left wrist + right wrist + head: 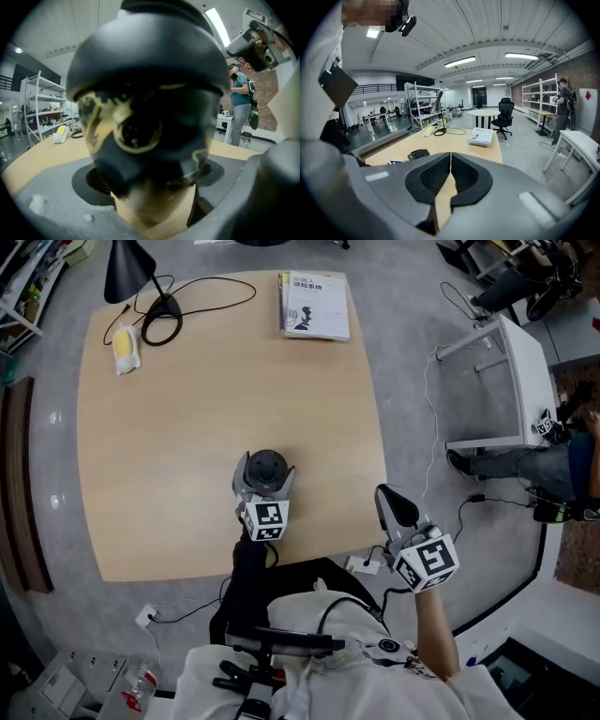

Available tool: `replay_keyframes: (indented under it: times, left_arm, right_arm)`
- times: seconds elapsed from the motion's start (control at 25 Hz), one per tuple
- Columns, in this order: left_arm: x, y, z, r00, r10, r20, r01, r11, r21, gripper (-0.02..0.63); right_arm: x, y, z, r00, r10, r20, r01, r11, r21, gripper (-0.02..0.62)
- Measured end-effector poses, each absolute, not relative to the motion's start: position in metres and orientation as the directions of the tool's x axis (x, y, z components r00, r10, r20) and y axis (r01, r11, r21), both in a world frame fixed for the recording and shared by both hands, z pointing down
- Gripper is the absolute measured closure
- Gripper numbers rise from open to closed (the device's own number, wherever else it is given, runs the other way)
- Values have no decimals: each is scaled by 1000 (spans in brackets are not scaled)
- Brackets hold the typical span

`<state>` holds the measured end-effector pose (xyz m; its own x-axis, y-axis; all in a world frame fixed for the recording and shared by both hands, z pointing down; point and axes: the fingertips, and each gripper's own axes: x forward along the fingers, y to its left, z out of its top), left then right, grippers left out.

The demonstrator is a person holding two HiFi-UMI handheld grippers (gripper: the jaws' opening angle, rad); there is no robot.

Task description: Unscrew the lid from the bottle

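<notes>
Nothing is unscrewed yet. The bottle stands on the table towards its near edge, and its lid looks still on. Your left gripper is spread wide around it without clamping. Your right gripper is closed and empty, off the near right corner.

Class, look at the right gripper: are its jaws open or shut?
Shut. The right gripper shows its two dark pads meeting along a thin line in its own view, nothing between them.
</notes>
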<state>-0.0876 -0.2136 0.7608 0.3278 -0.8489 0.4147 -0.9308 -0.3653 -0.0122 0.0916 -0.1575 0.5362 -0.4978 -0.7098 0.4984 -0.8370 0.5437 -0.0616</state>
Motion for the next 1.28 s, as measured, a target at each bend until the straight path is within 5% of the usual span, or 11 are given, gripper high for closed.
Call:
replay_keyframes:
  times: [0.12,0.48,0.52,0.64,0.72,1.04,1.28]
  left_arm:
    - [-85,-220,757,320,-854,410,-932,-361,-24,165]
    - [-68,-219,733,427,-776,464,-902,-405,152,191]
    - [-62,-219,716,447,-781,436,-892,-422,158,192]
    - [-41,-217,651,519,-782,346,-850,-515,109,191]
    - [-23,-210,604,569,-766,299,-810,-584,46,190]
    - [51,-148,481,717,-660,222,-663,-745,-76,189]
    - [106,-76,436,898,-394,197,-400,-917,-10,190]
  right_arm:
    - [86,-167,545,-496,-691,526,-830,555,-52,586]
    - [50,-182,552,-649,-590,481,-723,676,-146,574]
    - [35,-185,545,-695,-551,462,-671,729,-139,521]
    - [-20,-181,509,-841,-345,418,-425,898,-115,195]
    - [-45,-169,482,-884,-198,423,-257,963,-86,130]
    - [-22,-96,397,-891,194,409,245,967,74,130]
    - [25,-27,351,-658,671,341,710,704,-15,130]
